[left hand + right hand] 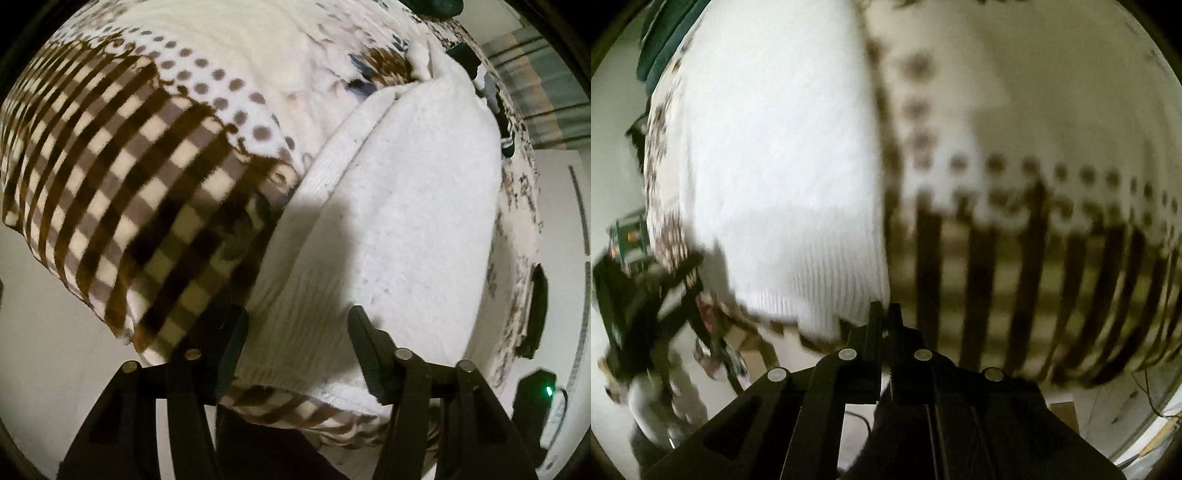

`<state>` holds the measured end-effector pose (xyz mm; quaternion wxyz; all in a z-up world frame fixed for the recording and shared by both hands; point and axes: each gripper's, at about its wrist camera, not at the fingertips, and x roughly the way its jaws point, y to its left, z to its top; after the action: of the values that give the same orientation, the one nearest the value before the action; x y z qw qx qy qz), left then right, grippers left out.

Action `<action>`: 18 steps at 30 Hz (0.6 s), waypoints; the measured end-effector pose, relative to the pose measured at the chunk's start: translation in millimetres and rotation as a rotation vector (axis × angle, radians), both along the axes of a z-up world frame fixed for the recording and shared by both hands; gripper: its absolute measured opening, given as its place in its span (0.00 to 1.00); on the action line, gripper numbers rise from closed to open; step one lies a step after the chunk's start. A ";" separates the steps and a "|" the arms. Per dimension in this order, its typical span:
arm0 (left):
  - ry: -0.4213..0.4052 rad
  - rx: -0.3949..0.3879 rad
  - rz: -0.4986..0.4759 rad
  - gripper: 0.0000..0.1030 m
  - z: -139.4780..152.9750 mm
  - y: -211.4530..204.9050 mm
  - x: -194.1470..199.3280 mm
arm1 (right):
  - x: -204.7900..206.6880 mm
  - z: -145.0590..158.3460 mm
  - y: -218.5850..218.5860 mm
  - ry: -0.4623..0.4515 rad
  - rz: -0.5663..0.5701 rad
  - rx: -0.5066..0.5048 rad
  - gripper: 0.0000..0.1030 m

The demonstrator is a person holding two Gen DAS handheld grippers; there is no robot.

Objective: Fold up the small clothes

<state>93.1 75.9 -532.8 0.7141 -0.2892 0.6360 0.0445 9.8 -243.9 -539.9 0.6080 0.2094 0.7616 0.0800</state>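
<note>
A white knitted garment (399,206) lies folded on a patterned blanket (122,177) with brown checks and dots. My left gripper (297,325) is open, its two fingers straddling the garment's ribbed near edge without clamping it. In the right wrist view the same white garment (775,147) fills the left half, over the blanket (1034,229). My right gripper (885,308) is shut at the garment's ribbed near corner; I cannot tell whether cloth is pinched between the fingertips. That view is motion-blurred.
Dark items (496,96) lie on the blanket beyond the garment. A dark device with a green light (535,402) sits at the right. In the right wrist view my left gripper (653,310) shows blurred at the left, with a green cloth (665,33) at top left.
</note>
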 end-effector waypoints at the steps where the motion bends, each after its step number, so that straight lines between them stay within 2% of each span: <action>1: -0.011 0.012 -0.003 0.40 0.7 -0.1 -1.2 | -5.0 2.7 2.3 -0.006 0.009 0.001 0.02; 2: -0.019 0.027 -0.002 0.03 1.8 -0.3 -1.6 | -8.7 5.1 7.4 -0.011 0.016 0.011 0.02; 3: -0.017 0.040 0.003 0.02 3.0 1.5 -2.5 | -12.0 8.5 11.0 -0.022 0.020 0.019 0.02; 7: -0.118 0.034 0.104 0.01 32.6 23.2 -14.2 | -14.7 13.9 27.5 -0.029 0.026 0.061 0.02; 9: -0.135 0.042 0.127 0.01 39.9 33.2 -18.9 | -18.2 14.1 37.8 -0.036 0.038 0.067 0.02; 11: -0.118 0.063 0.127 0.01 34.1 41.0 -20.7 | -16.9 3.8 46.7 -0.024 0.072 0.042 0.02; 14: -0.058 0.069 0.119 0.02 6.4 45.0 -18.7 | -13.0 -26.2 55.7 0.028 0.074 0.015 0.02; 16: -0.026 0.044 0.098 0.02 -6.8 42.7 -15.8 | -5.4 -34.4 57.5 0.030 0.082 0.009 0.02; 18: -0.018 0.030 0.076 0.06 -1.4 40.0 -12.8 | 2.9 -35.3 62.3 0.052 0.109 0.033 0.03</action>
<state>80.4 115.9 -534.2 0.7217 -0.3028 0.6175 0.0784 12.7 -181.6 -575.2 0.5793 0.1797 0.7859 0.1200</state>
